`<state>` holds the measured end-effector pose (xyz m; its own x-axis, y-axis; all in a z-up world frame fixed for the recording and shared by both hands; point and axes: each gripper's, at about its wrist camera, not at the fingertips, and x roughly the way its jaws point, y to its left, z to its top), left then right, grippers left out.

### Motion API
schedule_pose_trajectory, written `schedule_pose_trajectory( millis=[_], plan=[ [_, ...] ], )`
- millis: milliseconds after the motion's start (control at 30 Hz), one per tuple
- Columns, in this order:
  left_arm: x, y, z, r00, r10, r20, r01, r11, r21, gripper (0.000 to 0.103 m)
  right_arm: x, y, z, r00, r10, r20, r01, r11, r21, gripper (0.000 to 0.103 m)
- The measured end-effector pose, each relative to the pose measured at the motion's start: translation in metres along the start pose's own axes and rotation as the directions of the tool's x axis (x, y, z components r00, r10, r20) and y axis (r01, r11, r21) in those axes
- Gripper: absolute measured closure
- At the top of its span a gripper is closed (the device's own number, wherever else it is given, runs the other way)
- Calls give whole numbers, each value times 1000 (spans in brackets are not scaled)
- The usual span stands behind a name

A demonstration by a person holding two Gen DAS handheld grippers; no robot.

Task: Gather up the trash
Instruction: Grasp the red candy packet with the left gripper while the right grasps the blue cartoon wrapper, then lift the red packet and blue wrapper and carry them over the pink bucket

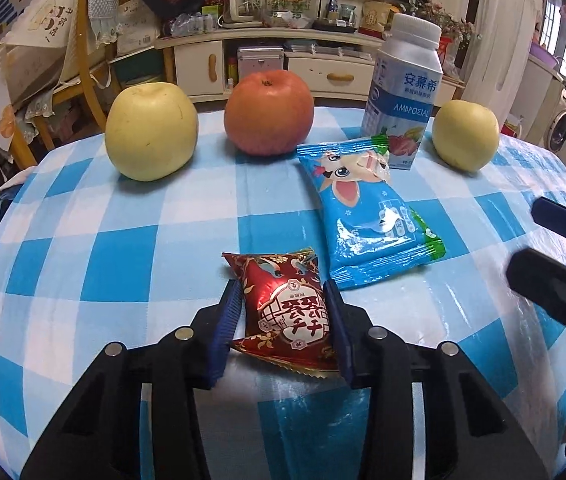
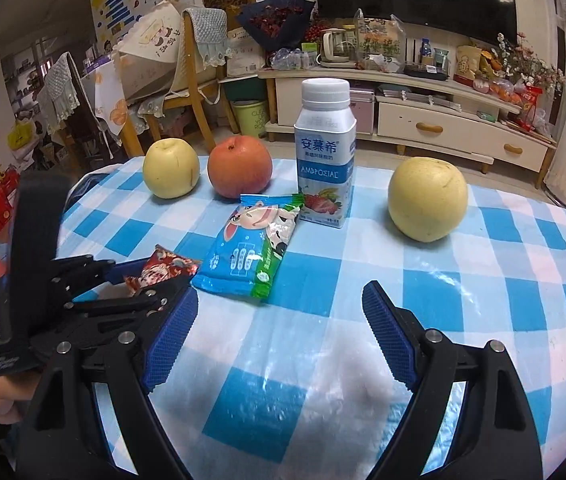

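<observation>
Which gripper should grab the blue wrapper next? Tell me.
Right. The right gripper is open with nothing between its pads, and the blue wrapper lies just ahead of it. The left gripper already has its pads against the red wrapper.

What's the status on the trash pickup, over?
Left tool clamped on the red snack wrapper. Right tool open, empty, over bare tablecloth. Blue wrapper not yet collected. Nothing in the way.
</observation>
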<state>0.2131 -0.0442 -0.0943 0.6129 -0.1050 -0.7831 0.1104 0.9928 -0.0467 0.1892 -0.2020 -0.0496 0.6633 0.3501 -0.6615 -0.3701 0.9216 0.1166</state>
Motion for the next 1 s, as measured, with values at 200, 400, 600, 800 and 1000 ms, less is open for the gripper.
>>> schedule_pose_trajectory(
  millis=[200,400,600,800,1000],
  plan=[
    [-17,10,-5,999,25,31,-25,1000,13,61,33,13,16,1000,1,-25,-1,1000,-1,18],
    [-43,47,-7,995,75,73,-74,997,-17,61,67,32,27,998,-17,-61,18,1000,18,18],
    [-62,96,-8,985,129,116,-121,990,-72,61,103,45,28,985,-55,-164,56,998,1,27],
    [-60,116,-13,988,101,113,-85,987,-137,61,103,45,30,985,-31,-170,26,999,-33,54],
    [-69,116,-17,989,78,129,-60,988,-141,61,85,48,20,988,-25,-151,22,1000,-20,58]
  ],
)
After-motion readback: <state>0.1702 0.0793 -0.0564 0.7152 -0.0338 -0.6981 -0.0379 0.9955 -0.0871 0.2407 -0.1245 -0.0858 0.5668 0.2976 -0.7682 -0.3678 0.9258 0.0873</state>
